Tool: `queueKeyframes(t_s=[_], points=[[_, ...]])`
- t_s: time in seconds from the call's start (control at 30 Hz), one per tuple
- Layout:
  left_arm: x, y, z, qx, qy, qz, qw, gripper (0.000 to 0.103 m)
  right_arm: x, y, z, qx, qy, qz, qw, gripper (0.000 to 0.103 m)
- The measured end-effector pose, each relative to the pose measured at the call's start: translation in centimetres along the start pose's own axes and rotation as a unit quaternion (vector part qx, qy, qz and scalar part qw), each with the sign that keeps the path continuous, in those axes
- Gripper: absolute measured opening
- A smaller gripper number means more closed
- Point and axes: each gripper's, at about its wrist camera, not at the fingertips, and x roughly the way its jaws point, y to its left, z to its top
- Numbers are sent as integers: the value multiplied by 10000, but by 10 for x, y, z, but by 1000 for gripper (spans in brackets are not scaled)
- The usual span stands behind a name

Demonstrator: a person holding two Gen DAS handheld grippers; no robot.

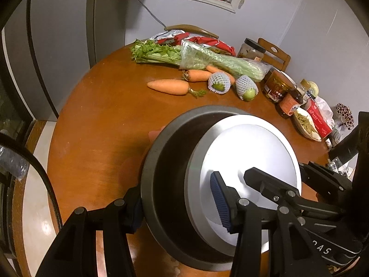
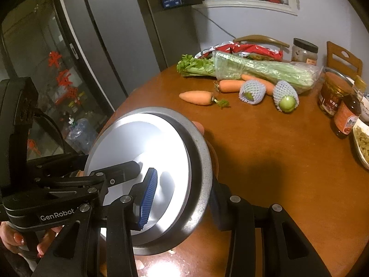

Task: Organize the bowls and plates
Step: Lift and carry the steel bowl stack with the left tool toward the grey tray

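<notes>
Left gripper (image 1: 180, 207) is clamped on the near rim of a dark bowl (image 1: 166, 161), held tilted above the near edge of the round wooden table (image 1: 103, 115). A white plate (image 1: 249, 152) sits inside the bowl. Right gripper (image 2: 182, 198) grips the bowl's opposite rim, one finger over the plate. Carrots (image 1: 169, 86), celery (image 1: 196, 57) and jars (image 1: 274, 83) lie toward the far edge.

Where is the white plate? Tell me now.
The white plate sits inside the dark bowl, tilted, over the near edge of the wooden table, both grippers gripping the bowl's rim.
</notes>
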Motion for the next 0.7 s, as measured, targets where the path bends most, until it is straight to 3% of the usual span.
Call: queueKeyframes(t_s=[0.7], points=[[27, 10, 3, -57, 117, 103, 9999, 52, 28, -3, 0, -14, 161, -107, 9998, 43]])
